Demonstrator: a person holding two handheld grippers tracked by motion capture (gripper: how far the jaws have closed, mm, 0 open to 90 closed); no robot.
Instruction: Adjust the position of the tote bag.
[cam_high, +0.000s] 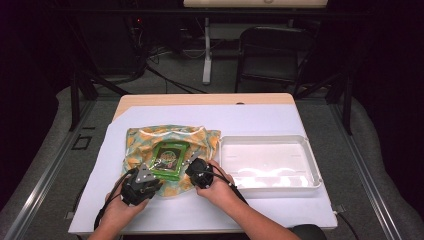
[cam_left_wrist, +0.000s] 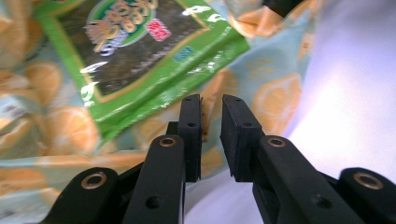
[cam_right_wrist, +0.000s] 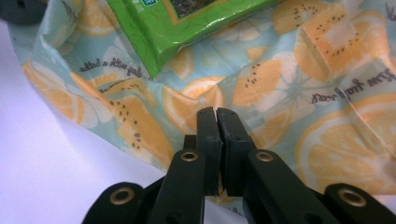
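At the lower left of the high view we see the left gripper (cam_high: 143, 176) at the near edge of the fruit-print bag (cam_high: 172, 135). In the left gripper view its jaws stand a little apart with only a narrow gap and nothing between the pads (cam_left_wrist: 191, 135); the bag's edge lies just beyond the tips. Just right of it, lower centre, the right gripper (cam_high: 192, 161) has its jaws pressed together, and in the right gripper view they seem to pinch a fold of the bag (cam_right_wrist: 289, 93), though we cannot tell for sure that cloth is caught.

The green snack packet (cam_high: 170, 159) lies flat on top of the bag, between the two grippers. Its long axis runs from the near edge away toward the far side, tilted slightly to the right.

Farther right, the white tray (cam_high: 314, 165) sits on the table (cam_high: 210, 100), touching the bag's right side.

We judge the work barely begun: the packet is neither bagged nor in the tray, and the bag's mouth is not yet opened.
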